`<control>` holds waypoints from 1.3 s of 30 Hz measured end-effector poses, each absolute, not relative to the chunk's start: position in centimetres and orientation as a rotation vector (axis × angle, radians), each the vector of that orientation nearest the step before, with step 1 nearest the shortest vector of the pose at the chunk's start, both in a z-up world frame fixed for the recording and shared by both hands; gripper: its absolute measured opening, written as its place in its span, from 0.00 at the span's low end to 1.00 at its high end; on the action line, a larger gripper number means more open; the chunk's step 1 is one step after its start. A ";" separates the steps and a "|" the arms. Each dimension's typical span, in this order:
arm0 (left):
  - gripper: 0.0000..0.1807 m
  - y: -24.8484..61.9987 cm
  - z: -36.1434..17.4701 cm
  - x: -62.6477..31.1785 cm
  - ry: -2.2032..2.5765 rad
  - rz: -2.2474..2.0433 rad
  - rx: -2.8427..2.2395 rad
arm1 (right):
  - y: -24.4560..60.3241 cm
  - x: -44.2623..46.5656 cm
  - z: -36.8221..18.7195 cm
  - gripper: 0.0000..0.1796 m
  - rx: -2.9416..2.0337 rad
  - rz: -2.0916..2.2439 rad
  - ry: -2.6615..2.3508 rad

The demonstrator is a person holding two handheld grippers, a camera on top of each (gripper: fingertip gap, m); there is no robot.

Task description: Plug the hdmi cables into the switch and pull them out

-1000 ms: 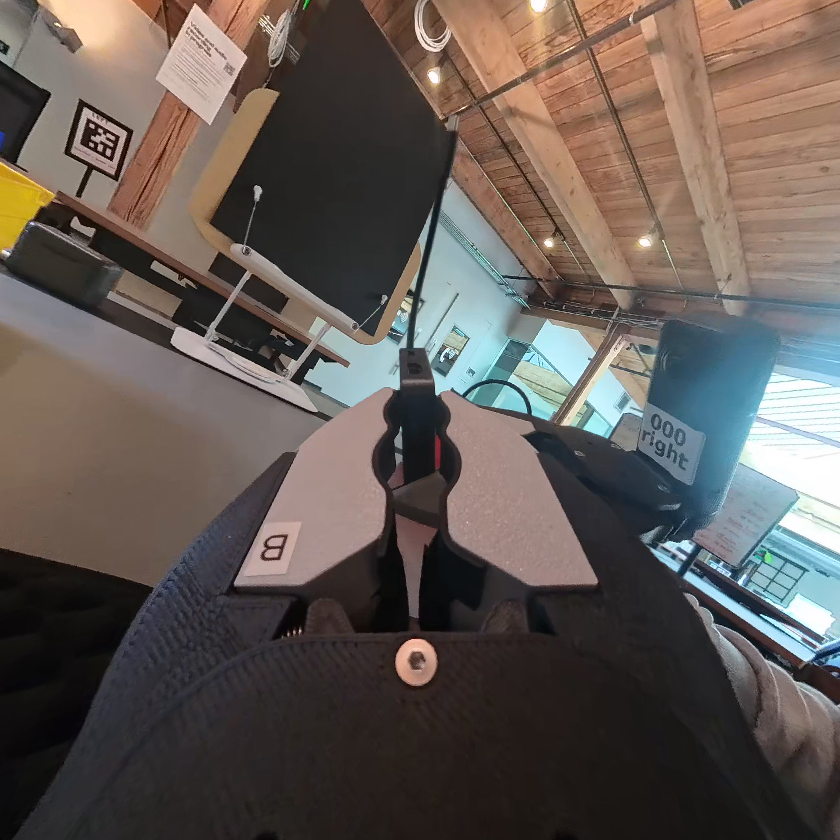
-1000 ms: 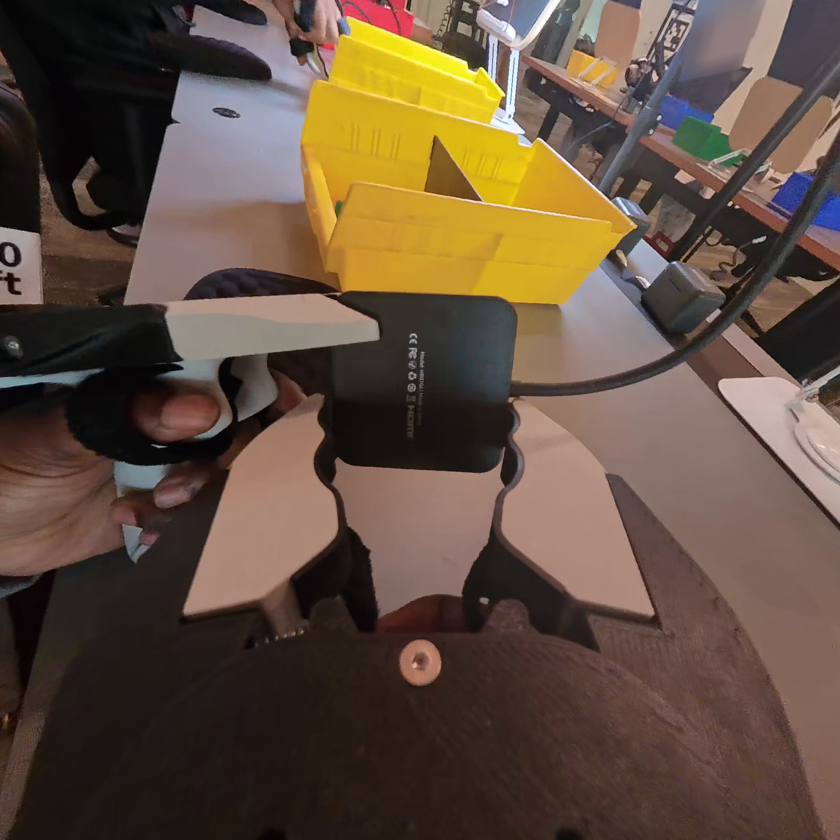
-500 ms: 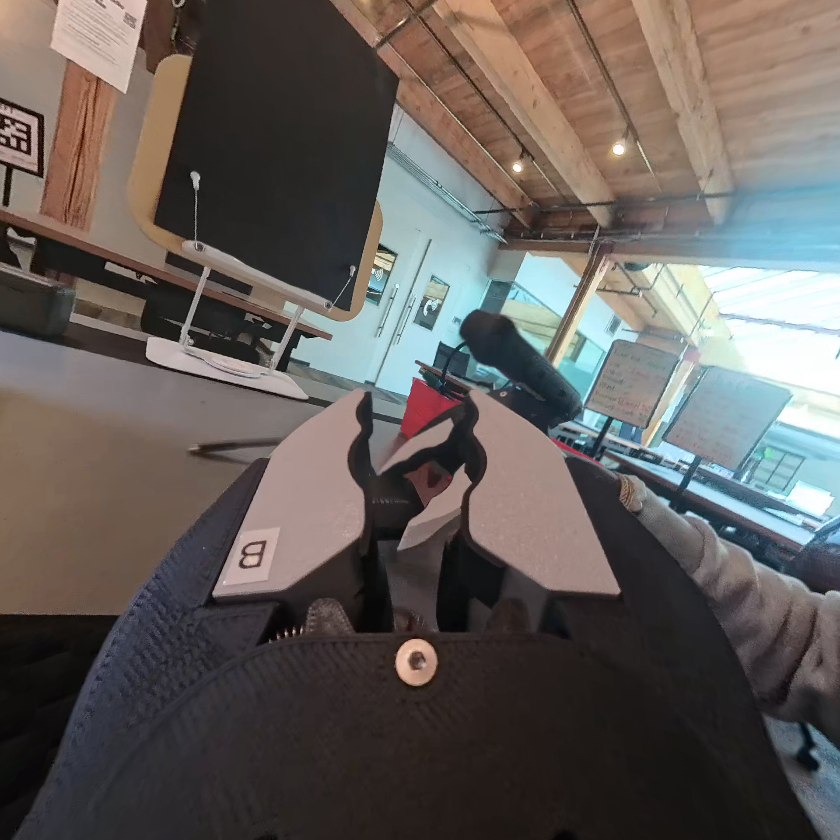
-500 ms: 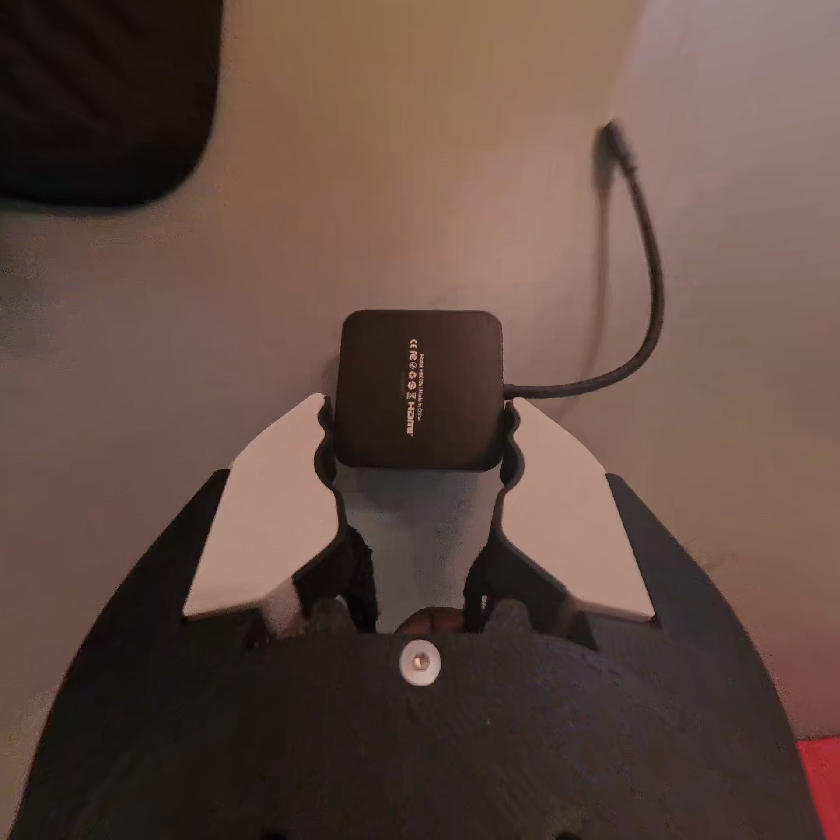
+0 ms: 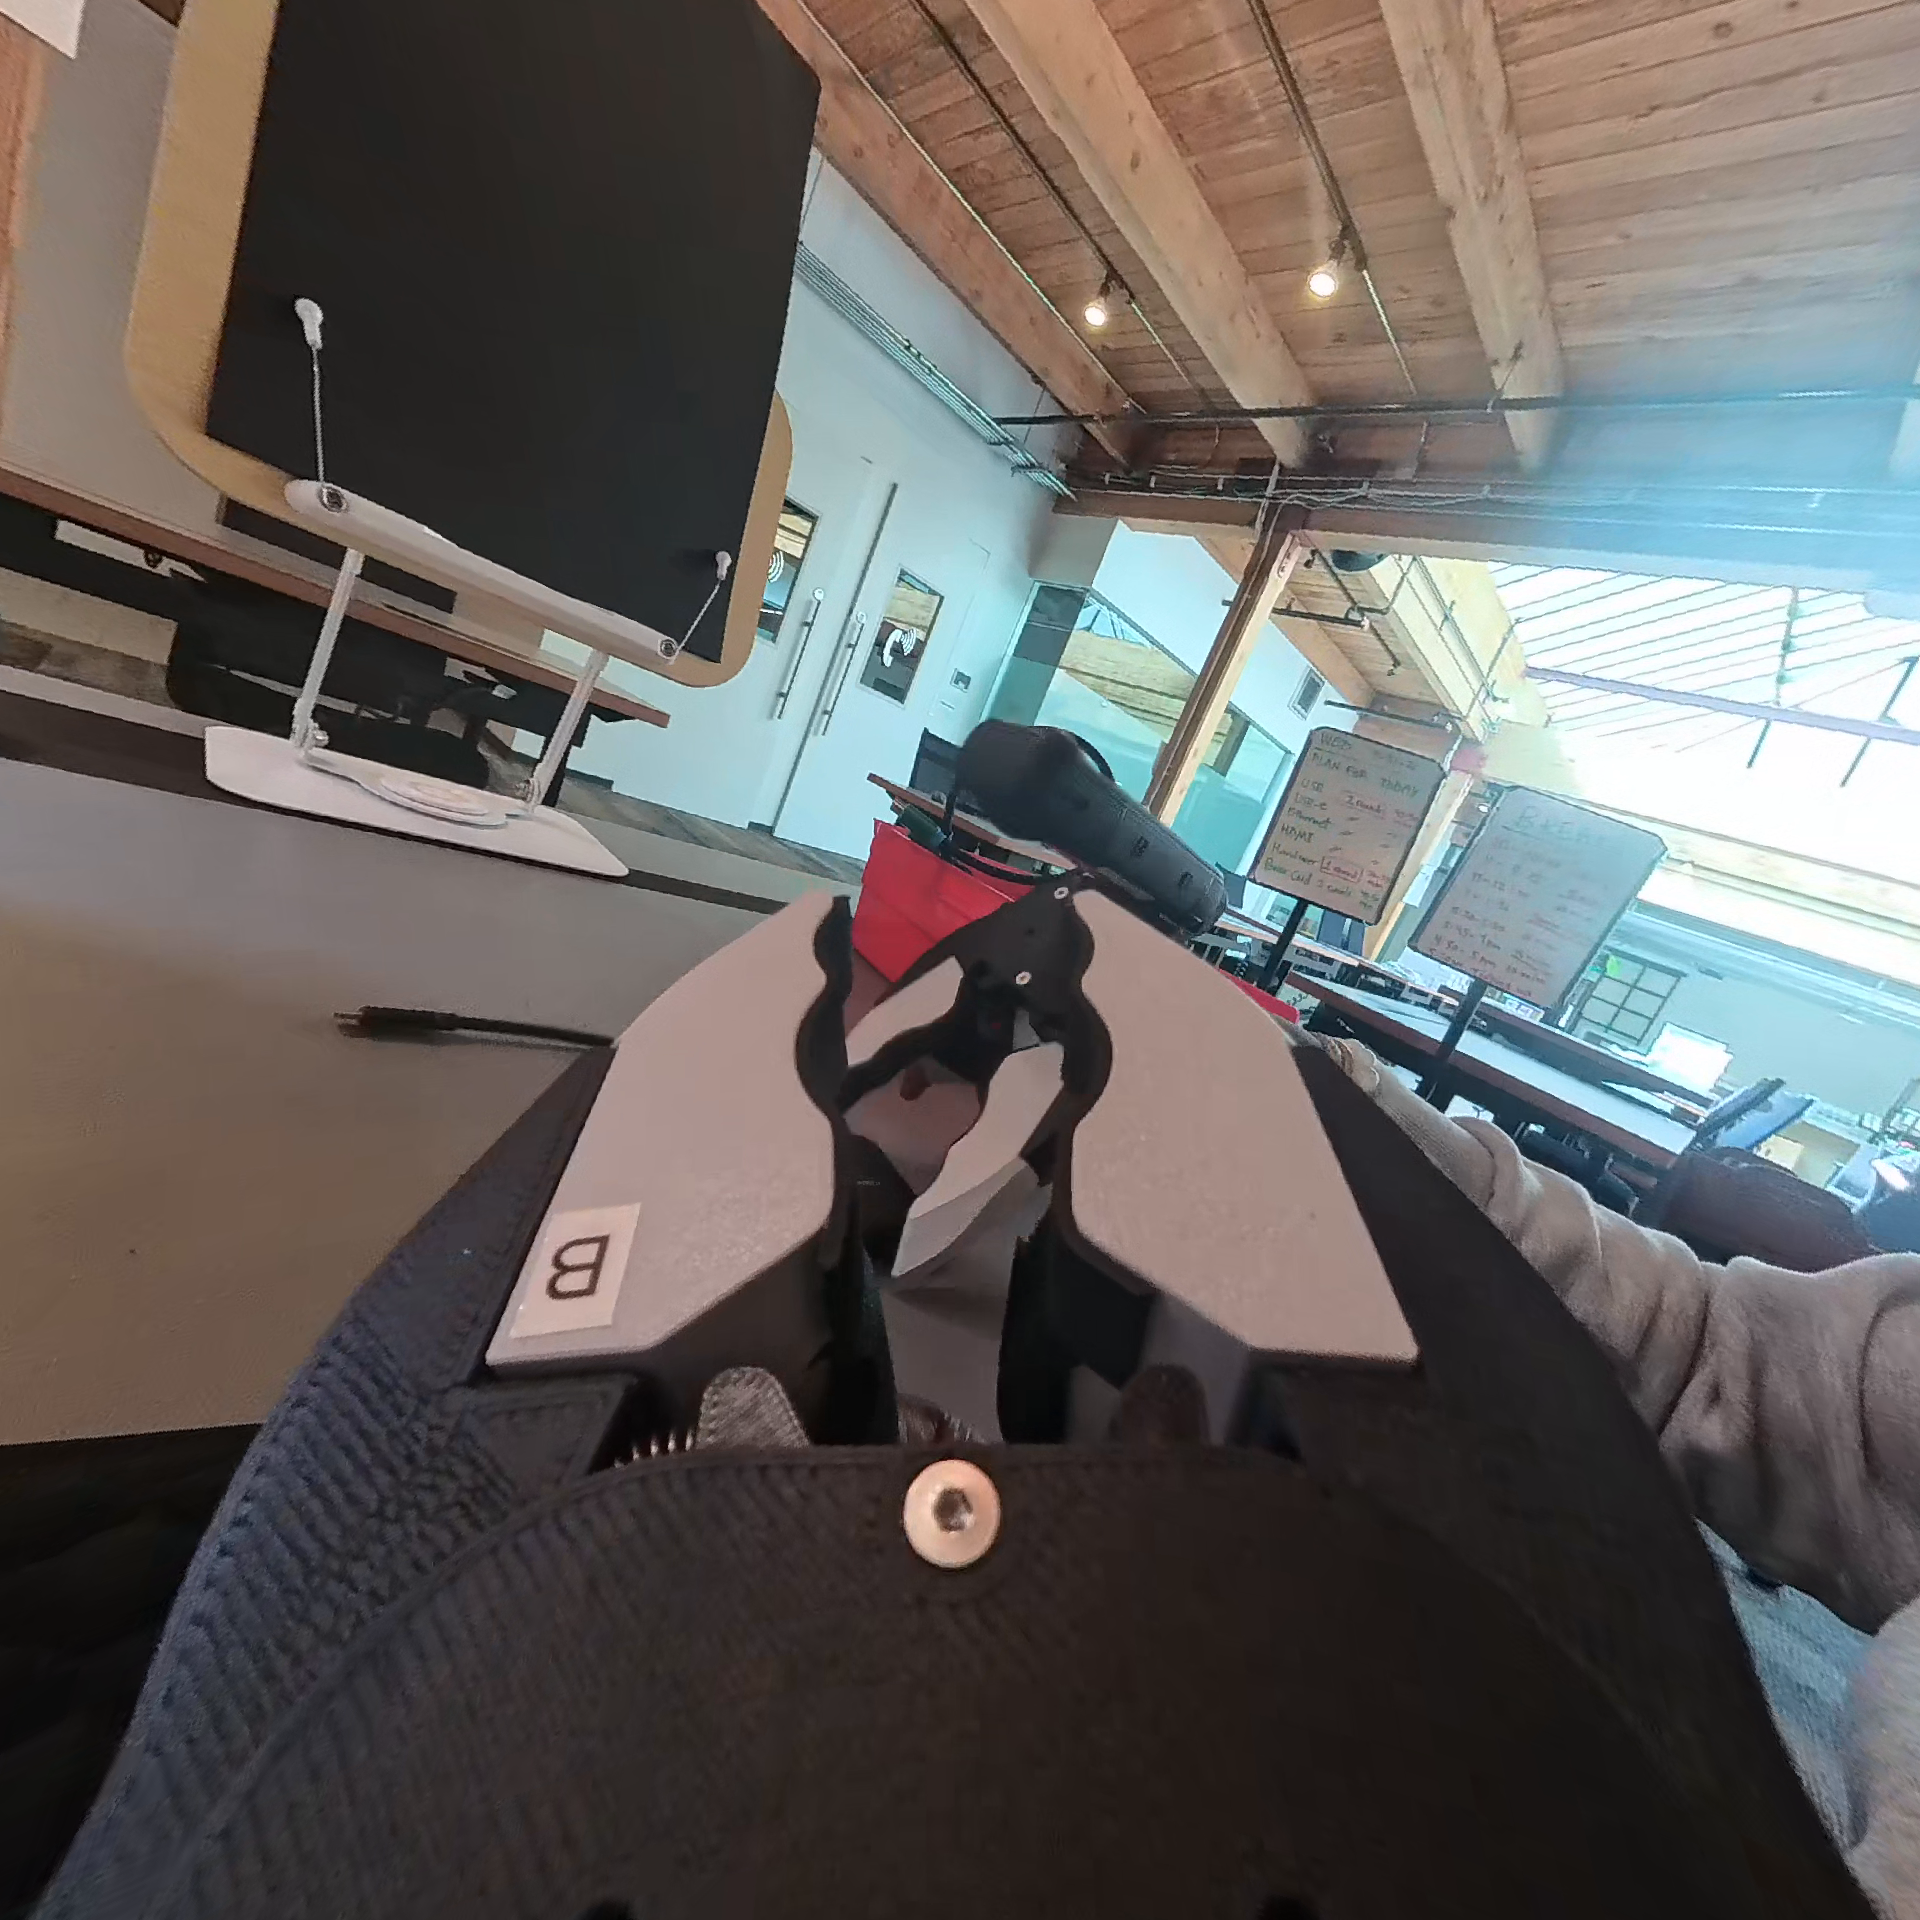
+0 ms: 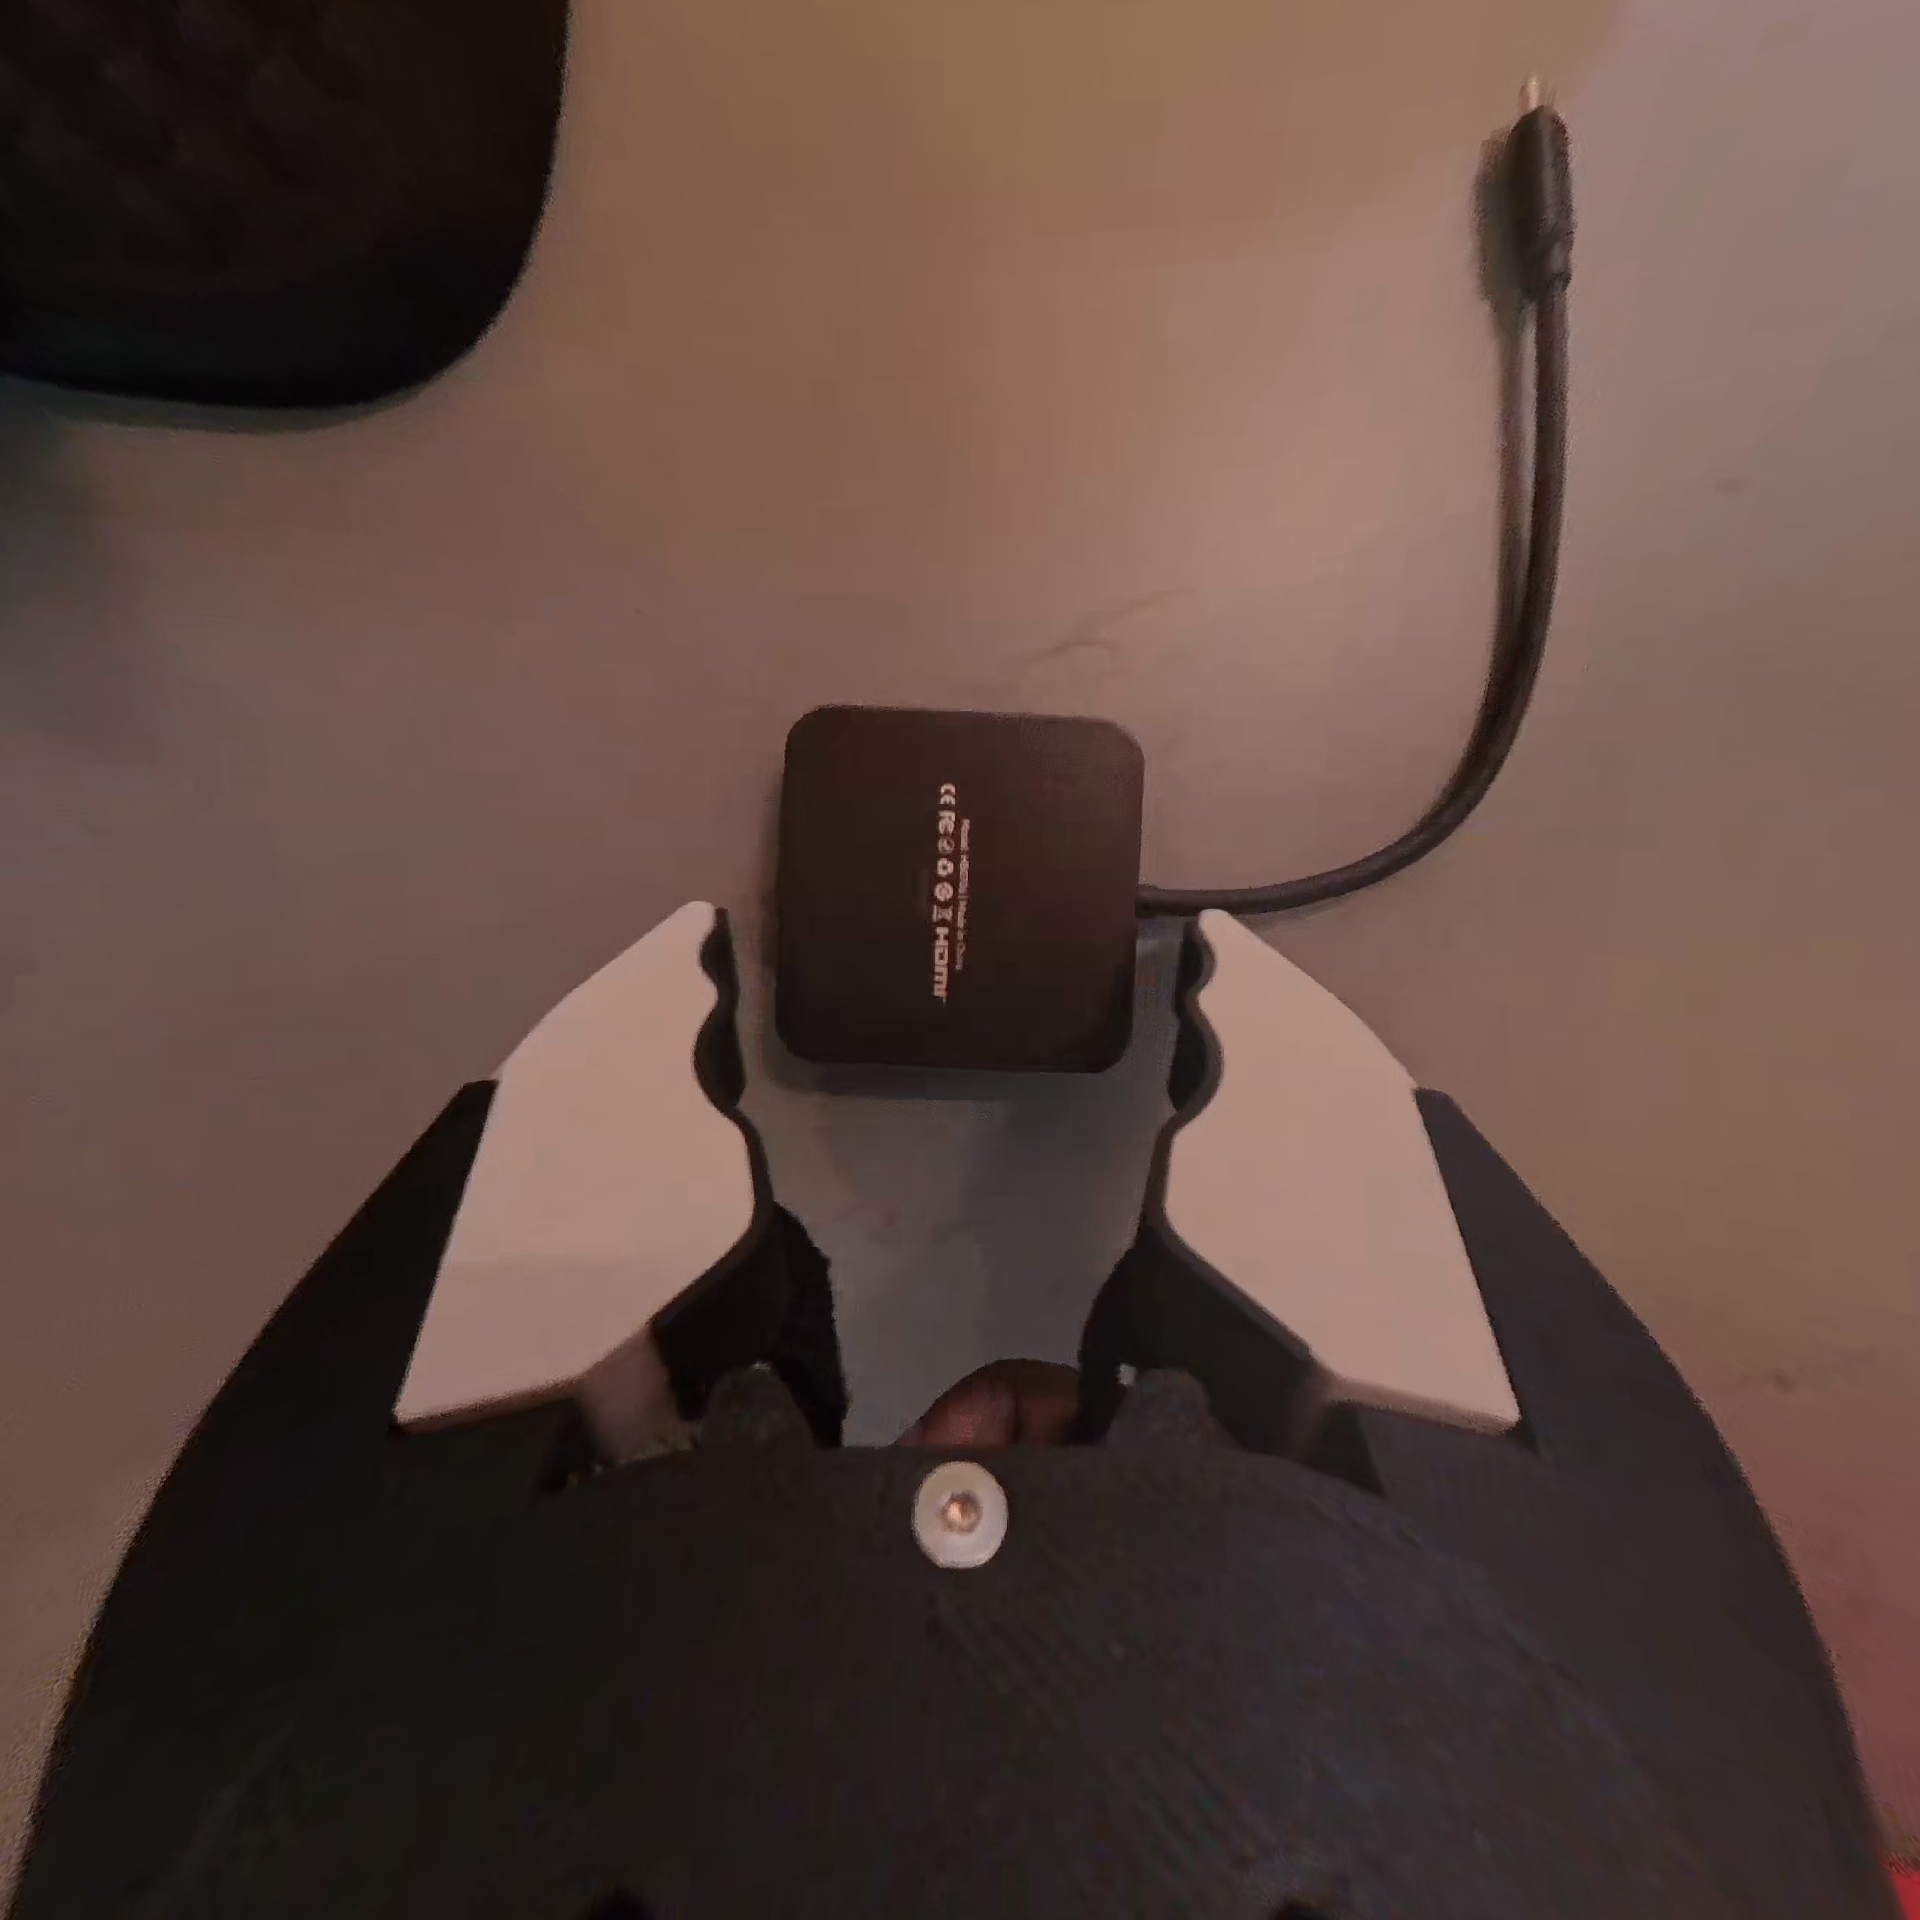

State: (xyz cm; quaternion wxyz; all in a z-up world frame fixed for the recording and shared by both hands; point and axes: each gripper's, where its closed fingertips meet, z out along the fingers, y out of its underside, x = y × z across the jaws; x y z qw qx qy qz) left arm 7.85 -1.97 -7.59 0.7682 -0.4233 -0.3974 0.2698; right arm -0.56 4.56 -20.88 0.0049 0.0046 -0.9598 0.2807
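The black square switch [image 6: 961,888] lies flat on the grey table [image 6: 935,468]. My right gripper [image 6: 956,920] is open above it, with a finger on each side and a small gap to each edge. The switch's short black cable [image 6: 1496,748] curves from its right side to a loose plug [image 6: 1543,156]. My left gripper [image 5: 956,925] is open and empty, low over the table. Through its gap I see the right gripper's fingers [image 5: 977,1174] pointing down. The plug end [image 5: 416,1023] lies on the table to the left. The switch is hidden in the left wrist view.
A black panel on a white stand [image 5: 499,312] sits at the table's far left. A red bin [image 5: 935,914] stands behind the grippers. A grey sleeve [image 5: 1662,1351] reaches in from the right. A black textured shape [image 6: 260,187] lies at the top left of the right wrist view.
The right gripper brought the switch down onto the table and opened, letting it go. The left gripper let go of the plug it held and opened; the cable now lies on the table.
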 end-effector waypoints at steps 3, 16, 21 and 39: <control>0.20 -1.6 -7.8 7.8 -0.858 0.567 -0.939 | 3.6 -1.1 -19.4 0.53 0.014 1.068 -2.931; 0.25 -6.6 -6.6 8.5 -0.929 0.618 -1.056 | 6.1 -6.8 -20.0 0.40 -0.484 1.046 -2.825; 0.26 -17.6 -7.1 8.6 -1.204 0.873 -1.284 | 5.8 -6.2 -20.5 0.36 -0.604 1.122 -2.912; 0.14 -36.3 -20.5 3.1 -2.087 0.530 -2.171 | 5.6 -6.2 -20.7 0.37 -0.579 1.166 -2.900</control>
